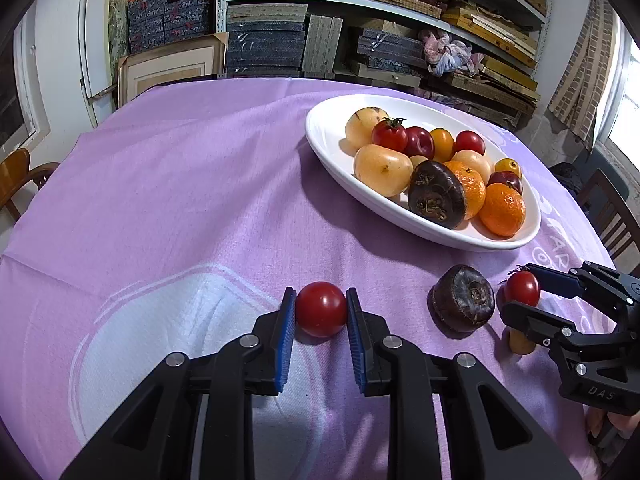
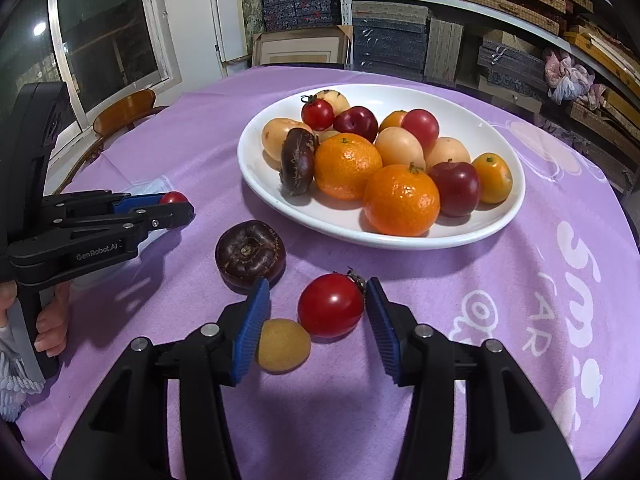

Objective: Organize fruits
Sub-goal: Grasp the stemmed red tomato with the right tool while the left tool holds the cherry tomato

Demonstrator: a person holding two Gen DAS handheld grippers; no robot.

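Observation:
My left gripper [image 1: 320, 296] is shut on a red cherry tomato [image 1: 321, 309] that rests on the purple cloth; in the right wrist view the same gripper [image 2: 178, 205] comes in from the left. My right gripper [image 2: 318, 292] is open around a second red tomato [image 2: 330, 305]. Its right pad is at the tomato's stem, and a gap shows on the left side. A small yellow fruit [image 2: 283, 345] lies against the left pad. A dark brown fruit [image 2: 250, 254] sits just ahead. The white oval dish [image 2: 250, 168] holds several fruits.
A person's hand [image 2: 50, 320] holds the left gripper's handle. Wooden chairs stand at the table's left [image 1: 16, 176] and right [image 1: 612, 208]. Shelves of stacked boxes [image 1: 360, 20] fill the back wall. The cloth hangs over the round table's edge.

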